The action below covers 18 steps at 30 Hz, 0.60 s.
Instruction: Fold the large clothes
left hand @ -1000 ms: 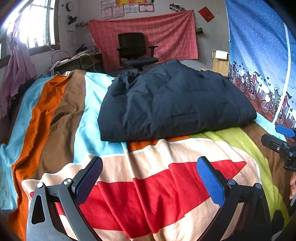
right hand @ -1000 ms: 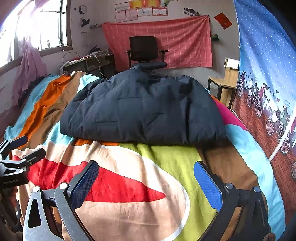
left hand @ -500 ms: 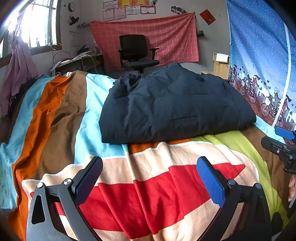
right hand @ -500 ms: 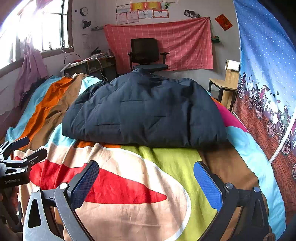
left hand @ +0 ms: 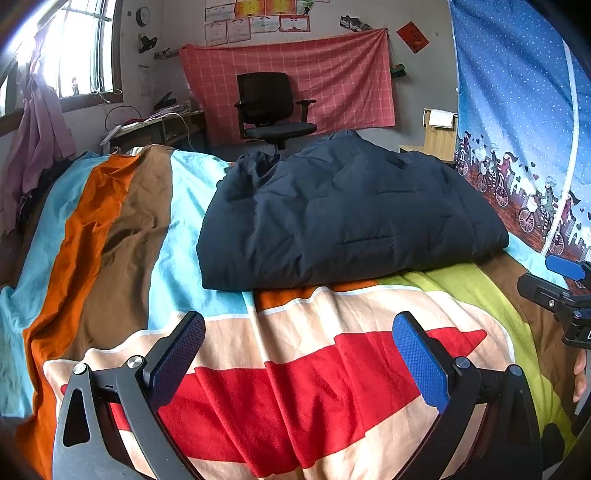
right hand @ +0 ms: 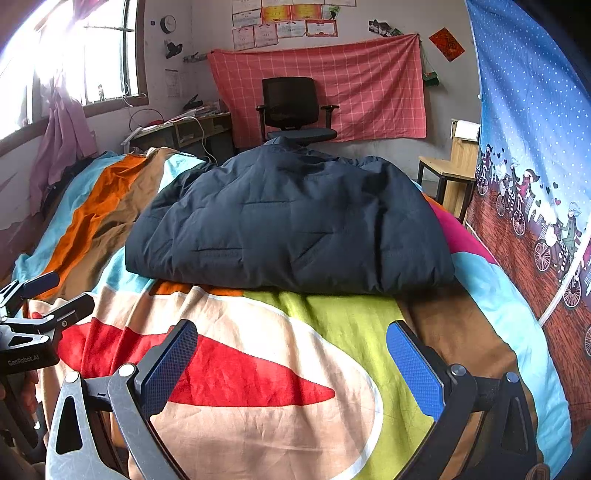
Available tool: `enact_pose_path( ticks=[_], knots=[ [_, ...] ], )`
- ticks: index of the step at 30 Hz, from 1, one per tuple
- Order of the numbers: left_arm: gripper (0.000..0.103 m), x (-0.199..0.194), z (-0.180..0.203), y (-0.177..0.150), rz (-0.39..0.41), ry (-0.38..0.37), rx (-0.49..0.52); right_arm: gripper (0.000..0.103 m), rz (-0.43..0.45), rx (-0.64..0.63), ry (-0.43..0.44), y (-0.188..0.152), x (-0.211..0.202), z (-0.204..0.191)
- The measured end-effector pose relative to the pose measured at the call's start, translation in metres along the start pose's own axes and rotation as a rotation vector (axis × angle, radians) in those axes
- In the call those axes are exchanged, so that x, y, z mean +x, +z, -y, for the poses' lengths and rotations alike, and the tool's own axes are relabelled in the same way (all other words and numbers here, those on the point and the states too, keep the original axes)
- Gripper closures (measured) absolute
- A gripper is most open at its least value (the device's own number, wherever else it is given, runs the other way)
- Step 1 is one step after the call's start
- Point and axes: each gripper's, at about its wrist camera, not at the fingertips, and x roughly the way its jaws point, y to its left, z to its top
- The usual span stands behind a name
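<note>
Step judged: fold apparently finished, or pause between folds. Navy padded jacket [left hand: 343,218] found as compact bundle on bed [left hand: 122,229], mid-far area, well apart from both claws. Long axis across bed, left to right; which end is collar cannot be told. Left claw [left hand: 299,354] released, empty. Right claw [right hand: 291,354] released, empty. Next move, if required: advance to near hem, grip both corners.

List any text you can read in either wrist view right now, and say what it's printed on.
"GenRobot.AI": white lettering on the black body of the left tool, seen in the right wrist view.
Papers on the back wall: too small and blurred to read.
Red sign high on the wall: symbol unreadable.
Wall clock: face too small to read.
</note>
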Motion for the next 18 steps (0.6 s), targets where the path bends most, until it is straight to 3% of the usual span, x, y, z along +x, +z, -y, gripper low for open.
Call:
enact_pose_path(
  ticks=[18],
  knots=[
    [0.003,-0.0003,0.0010,-0.0006,0.001,0.000,-0.001,0.000,0.000,0.002,0.000,-0.0004,0.0001,-0.0004]
  ],
)
